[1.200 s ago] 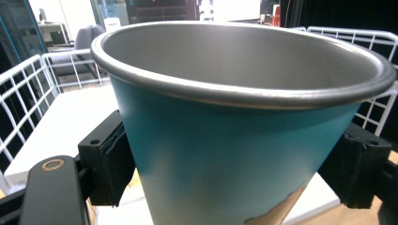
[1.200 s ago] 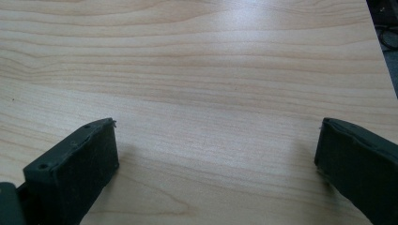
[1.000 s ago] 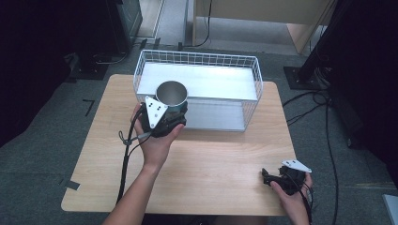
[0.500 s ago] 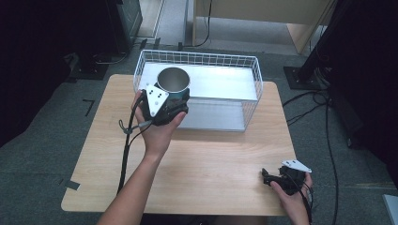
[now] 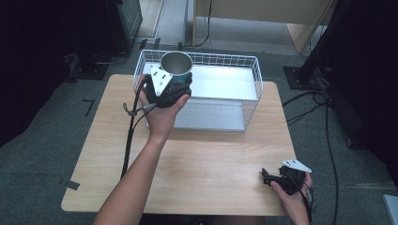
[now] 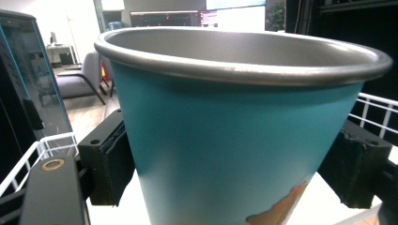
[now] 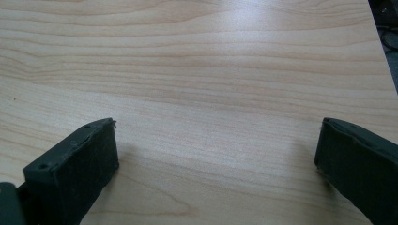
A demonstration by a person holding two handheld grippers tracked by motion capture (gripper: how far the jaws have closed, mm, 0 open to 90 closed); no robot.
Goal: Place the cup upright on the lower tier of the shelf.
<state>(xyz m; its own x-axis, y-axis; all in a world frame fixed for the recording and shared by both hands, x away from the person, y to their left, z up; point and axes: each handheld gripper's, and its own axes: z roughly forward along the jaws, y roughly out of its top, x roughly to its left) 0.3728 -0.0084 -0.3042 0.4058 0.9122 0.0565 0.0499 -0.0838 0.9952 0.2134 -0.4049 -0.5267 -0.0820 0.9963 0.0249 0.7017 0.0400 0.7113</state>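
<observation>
A teal metal cup (image 5: 177, 69) with a bare steel rim and inside stands upright in my left gripper (image 5: 174, 88), which is shut on its lower body. In the left gripper view the cup (image 6: 234, 140) takes up most of the picture, with a black pad (image 6: 105, 161) pressed on each side. The cup hangs above the near left part of the white wire basket (image 5: 244, 65). My right gripper (image 5: 266, 178) rests low over the wooden table (image 5: 206, 159) at the near right corner. Its jaws stand wide open with only bare wood between the fingertips (image 7: 80, 166).
The wire basket sits at the table's far edge, with a white floor inside. A black cable (image 5: 129, 136) trails from the left gripper along the forearm. Dark equipment stands and cables lie on the floor around the table.
My left hand has carried the cup up and away from me, from the basket's near left corner to above its left part. The right hand has kept still.
</observation>
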